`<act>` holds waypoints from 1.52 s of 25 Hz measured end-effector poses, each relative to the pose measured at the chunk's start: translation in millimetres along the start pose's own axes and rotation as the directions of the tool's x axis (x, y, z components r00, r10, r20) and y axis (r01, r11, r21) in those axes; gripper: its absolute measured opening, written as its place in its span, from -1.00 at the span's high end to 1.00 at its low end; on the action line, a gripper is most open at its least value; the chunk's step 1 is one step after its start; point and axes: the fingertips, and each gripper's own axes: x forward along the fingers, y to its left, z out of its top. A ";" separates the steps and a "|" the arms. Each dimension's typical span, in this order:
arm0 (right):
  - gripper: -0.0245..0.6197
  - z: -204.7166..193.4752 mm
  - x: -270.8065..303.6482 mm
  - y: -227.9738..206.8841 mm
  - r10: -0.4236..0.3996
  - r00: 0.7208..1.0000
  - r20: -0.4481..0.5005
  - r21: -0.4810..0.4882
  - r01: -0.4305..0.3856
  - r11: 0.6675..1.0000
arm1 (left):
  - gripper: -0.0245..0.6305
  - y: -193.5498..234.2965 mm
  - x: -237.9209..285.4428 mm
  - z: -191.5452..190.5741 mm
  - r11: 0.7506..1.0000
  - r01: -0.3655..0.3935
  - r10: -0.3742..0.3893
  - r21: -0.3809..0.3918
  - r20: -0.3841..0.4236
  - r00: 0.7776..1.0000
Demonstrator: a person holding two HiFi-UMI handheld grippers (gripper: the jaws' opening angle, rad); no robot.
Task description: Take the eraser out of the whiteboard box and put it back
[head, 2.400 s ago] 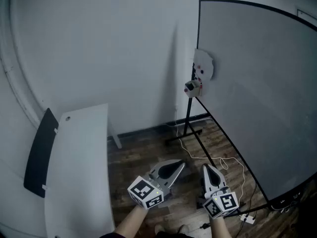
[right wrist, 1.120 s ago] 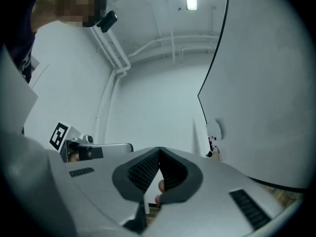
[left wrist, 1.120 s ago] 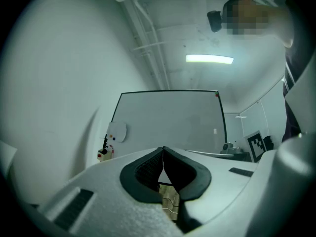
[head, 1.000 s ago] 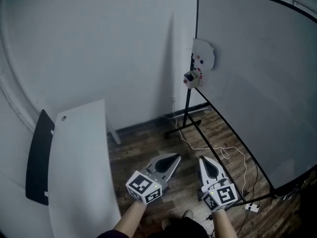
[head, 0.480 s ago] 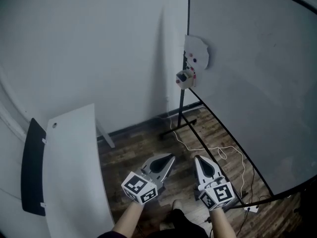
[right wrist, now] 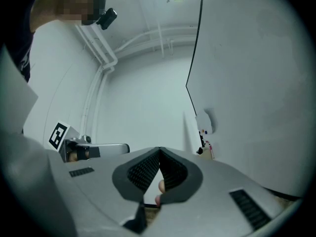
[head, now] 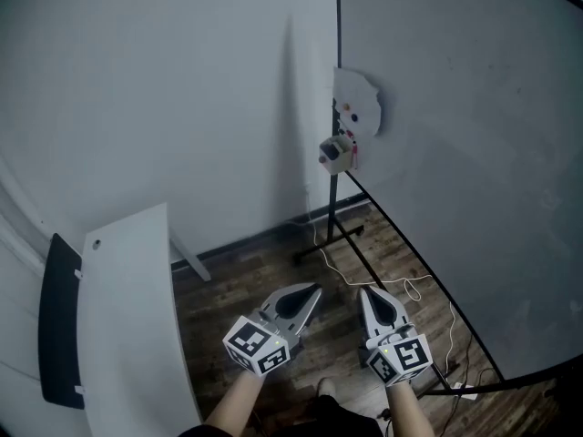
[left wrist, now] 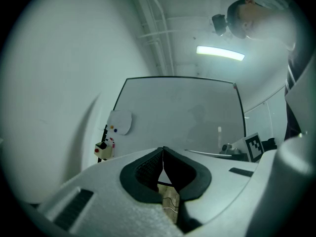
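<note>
Whiteboard box (head: 334,153): a small pale box fixed at the left edge of the whiteboard, where the black stand post meets it. In the head view it sits at 12 o'clock from the two grippers, well apart from both.
Eraser: too small to tell apart from whatever the box holds. The left gripper view shows a dark shape at the top of the box (left wrist: 102,150), but I cannot tell what it is.
Left gripper (head: 312,290): jaws closed tip to tip with nothing between them; it points towards 1 o'clock in the head view.
Right gripper (head: 366,292): jaws pressed together at the tips and empty, just beside the left one at its 3 o'clock.
Whiteboard (head: 455,153): large and blank, filling the head view from 12 to 4 o'clock.
White sheet (head: 357,103): irregular in outline, stuck to the board at 12 o'clock of the box, with small coloured dots on it.
Stand (head: 330,235): a black post and foot on the floor at 6 o'clock of the box.
Cable (head: 410,289): white, looping over the floor at 2 o'clock of the right gripper.
White tabletop (head: 127,317): at 9 o'clock of the left gripper, with a dark panel (head: 56,330) along its far edge.
Floor (head: 246,280): dark wood planks.
</note>
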 end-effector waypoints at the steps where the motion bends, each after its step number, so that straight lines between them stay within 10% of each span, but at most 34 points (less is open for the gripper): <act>1: 0.91 0.9 4.0 -6.8 0.000 1.000 0.002 0.004 0.000 1.000 | 0.91 2.8 7.0 0.2 1.000 -0.002 0.002 0.003 -0.004 1.000; 16: 0.91 -1.7 59.2 -60.1 0.031 0.999 -0.008 0.059 -0.031 0.998 | 0.91 48.7 66.1 -0.2 0.999 -0.029 0.030 0.013 -0.044 0.999; 38: 0.91 -33.9 218.7 -89.4 -0.055 0.997 -0.047 0.063 0.058 0.996 | 0.91 222.0 117.4 5.6 0.998 0.051 -0.053 -0.027 -0.060 0.997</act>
